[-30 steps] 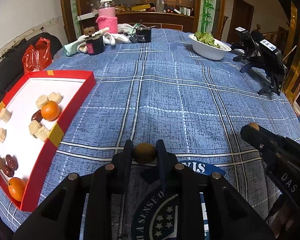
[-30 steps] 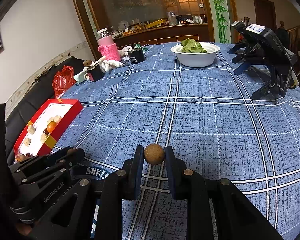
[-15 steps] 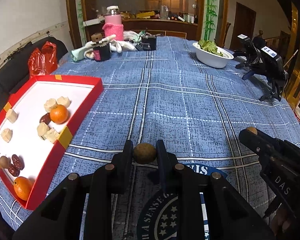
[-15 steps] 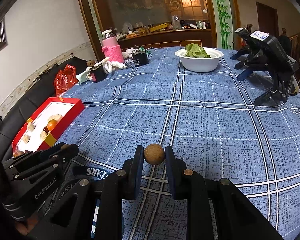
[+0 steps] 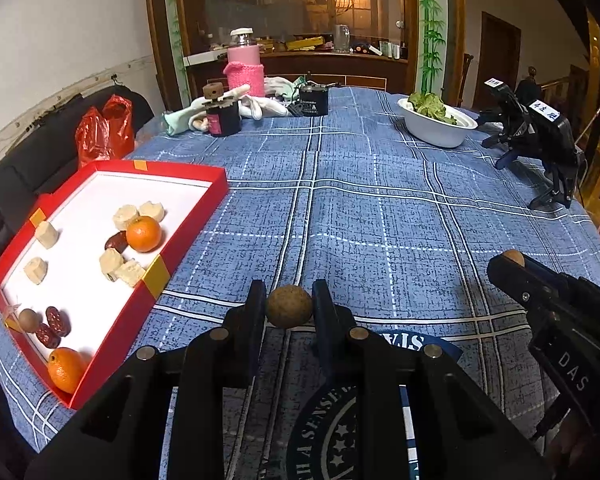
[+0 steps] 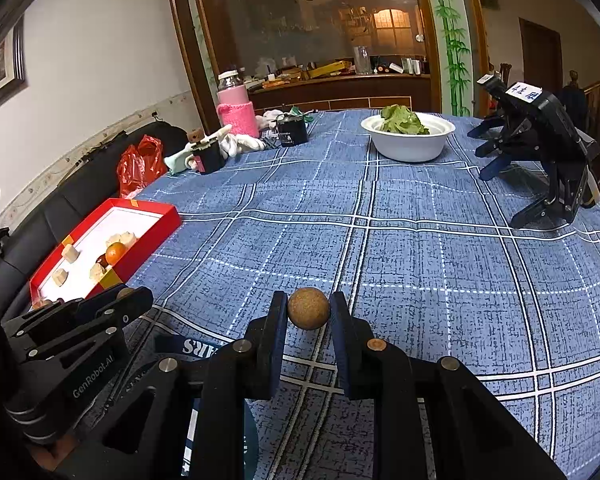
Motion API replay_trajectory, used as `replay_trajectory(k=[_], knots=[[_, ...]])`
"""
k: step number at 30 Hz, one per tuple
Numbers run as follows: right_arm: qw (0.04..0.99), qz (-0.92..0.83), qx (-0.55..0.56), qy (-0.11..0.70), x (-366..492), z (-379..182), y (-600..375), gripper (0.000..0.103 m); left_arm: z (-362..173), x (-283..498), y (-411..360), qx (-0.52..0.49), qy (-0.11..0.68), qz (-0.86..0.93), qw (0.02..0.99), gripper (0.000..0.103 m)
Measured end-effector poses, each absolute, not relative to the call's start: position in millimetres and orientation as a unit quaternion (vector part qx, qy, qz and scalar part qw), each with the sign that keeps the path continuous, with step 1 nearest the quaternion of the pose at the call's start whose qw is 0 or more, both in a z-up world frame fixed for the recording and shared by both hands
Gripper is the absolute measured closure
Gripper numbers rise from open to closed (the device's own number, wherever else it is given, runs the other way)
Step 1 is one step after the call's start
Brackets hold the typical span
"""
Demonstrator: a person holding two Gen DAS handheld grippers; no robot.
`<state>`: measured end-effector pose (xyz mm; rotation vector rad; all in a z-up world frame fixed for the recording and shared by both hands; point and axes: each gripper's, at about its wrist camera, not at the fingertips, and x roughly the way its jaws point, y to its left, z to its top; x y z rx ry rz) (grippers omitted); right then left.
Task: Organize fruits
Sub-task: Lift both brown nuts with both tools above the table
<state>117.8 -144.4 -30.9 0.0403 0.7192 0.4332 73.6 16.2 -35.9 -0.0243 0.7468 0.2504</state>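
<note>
Two grippers up over a blue plaid tablecloth (image 5: 380, 216), each clamped on its own small brown round fruit. Left gripper (image 5: 289, 300) pinching a rough brown ball (image 5: 289, 306) right between the fingertips, pads pressed against both sides, held clear above the cloth. Right gripper (image 6: 309, 312) doing the same with a second brown fruit (image 6: 309, 308), squeezed snug between its two fingers. Also visible from the left camera: right gripper poking in at the lower right, tip of its fruit just peeking out.

Off to the left, sitting near the table edge, a red box (image 5: 188, 240) with a white floor. Inside: an orange (image 5: 143, 233) toward the middle, touching a dark red date (image 5: 117, 241) and some pale beige chunks (image 5: 126, 216); another orange (image 5: 65, 369) down in the near corner; a couple more dates (image 5: 54, 326) and a small brown round fruit (image 5: 28, 319) just beside them.

Far side of the table: white bowl (image 6: 410, 142) of leafy greens, pink-sleeved bottle (image 6: 236, 110), red plastic bag (image 5: 104, 128) off the table's left edge, black gripper stand (image 6: 548, 160) on the right.
</note>
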Motion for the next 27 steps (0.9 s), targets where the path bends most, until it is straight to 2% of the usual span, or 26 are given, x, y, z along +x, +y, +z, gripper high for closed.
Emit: replay_trajectory(k=[27], knots=[[0.912, 0.214, 0.011, 0.35, 117, -32, -141, 0.081, -36, 62, 30, -0.032, 0.37, 0.128, 0.919, 0.082]])
